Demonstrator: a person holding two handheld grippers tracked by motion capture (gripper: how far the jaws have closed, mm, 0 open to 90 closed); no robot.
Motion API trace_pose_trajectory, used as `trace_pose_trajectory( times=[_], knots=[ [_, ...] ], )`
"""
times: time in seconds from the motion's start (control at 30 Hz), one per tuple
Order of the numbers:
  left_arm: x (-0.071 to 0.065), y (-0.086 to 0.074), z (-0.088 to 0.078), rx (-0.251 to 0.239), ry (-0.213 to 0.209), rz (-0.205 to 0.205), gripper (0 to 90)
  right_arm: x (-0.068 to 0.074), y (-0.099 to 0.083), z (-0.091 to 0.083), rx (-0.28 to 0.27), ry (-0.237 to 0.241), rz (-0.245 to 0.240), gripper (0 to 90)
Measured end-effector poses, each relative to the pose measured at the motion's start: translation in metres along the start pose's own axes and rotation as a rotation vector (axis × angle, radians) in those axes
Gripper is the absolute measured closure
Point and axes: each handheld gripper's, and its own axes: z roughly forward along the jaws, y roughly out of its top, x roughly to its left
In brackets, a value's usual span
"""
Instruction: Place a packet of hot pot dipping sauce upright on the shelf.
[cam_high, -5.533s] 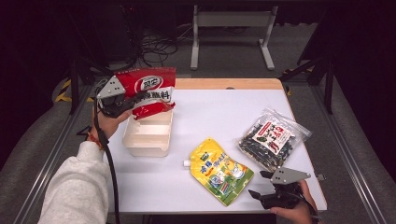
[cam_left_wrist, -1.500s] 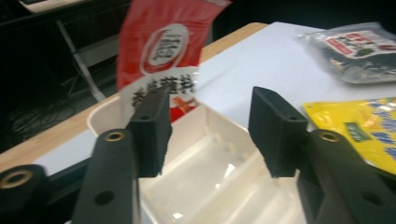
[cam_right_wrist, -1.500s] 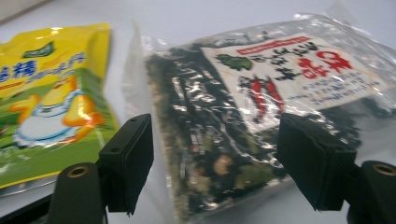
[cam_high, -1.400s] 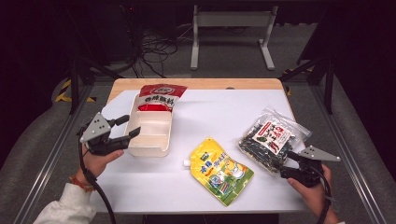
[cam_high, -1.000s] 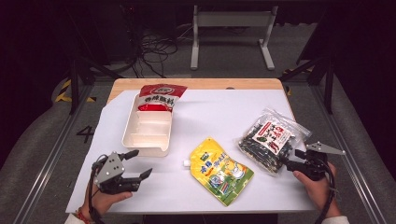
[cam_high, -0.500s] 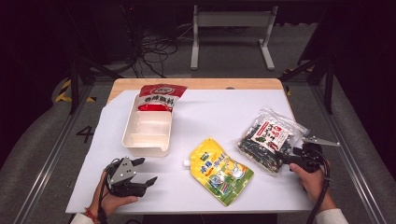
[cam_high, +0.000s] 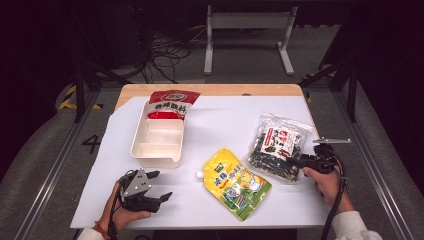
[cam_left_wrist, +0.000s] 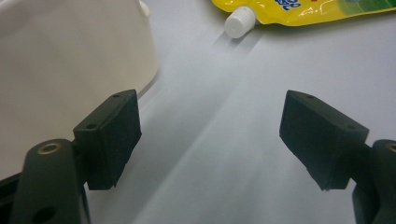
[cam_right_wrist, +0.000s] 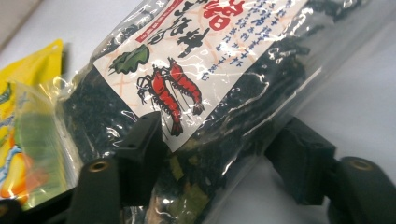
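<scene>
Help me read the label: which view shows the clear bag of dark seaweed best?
The right gripper view: the seaweed bag is close, its shrimp print sharp, between the jaws. The high view shows it whole but small.

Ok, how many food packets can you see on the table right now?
3. A red packet lies in the far end of the white box, a yellow spout pouch lies mid-table, and a seaweed packet sits between the right gripper jaws.

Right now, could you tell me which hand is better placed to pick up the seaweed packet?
The right. The right gripper already has its jaws around the end of the seaweed packet, and they have just been closing. The left gripper rests open near the white tray, with only bare table between its jaws.
</scene>
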Motion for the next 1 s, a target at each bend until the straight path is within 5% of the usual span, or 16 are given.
trace_pose_trajectory(
  times=[0.13, 0.4, 0.77, 0.93, 1.0],
  knots=[
    [-0.001, 0.001, 0.002, 0.009, -0.006, 0.002, 21.1, 0.000, 0.001, 0.002, 0.001, 0.041, 0.023, 51.0],
    [0.000, 0.002, 0.002, 0.003, -0.012, 0.000, 21.2, 0.000, -0.002, -0.001, -0.043, 0.078, -0.014, 73.3],
    [0.000, 0.004, 0.000, -0.025, -0.035, -0.025, 21.1, 0.005, -0.011, -0.016, -0.162, 0.065, -0.065, 80.1],
    [0.000, 0.015, -0.001, -0.065, -0.064, -0.046, 19.4, 0.008, -0.014, -0.021, -0.202, 0.060, -0.105, 81.1],
    [-0.002, 0.029, 0.003, -0.100, -0.112, -0.055, 19.2, 0.009, -0.015, -0.022, -0.218, 0.058, -0.119, 81.3]
  ],
)
